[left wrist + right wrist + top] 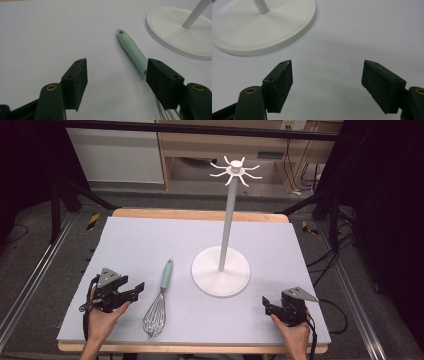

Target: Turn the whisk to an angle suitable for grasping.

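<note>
Whisk (159,301) is lying at lower center of the tabletop (140,245); left gripper (136,290) is hovering spread, right gripper (265,304) spread, empty. Clipping the wires could roll it away.

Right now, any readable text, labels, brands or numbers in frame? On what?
None readable.
Whisk handle: faint embossed mark near the hang hole, too blurred to read.
Stand: plain white, no marking.
Mat: blank.
Left gripper and right gripper: no lettering on the jaws.
Yellow-black tape on the floor: stripes, no words.
</note>
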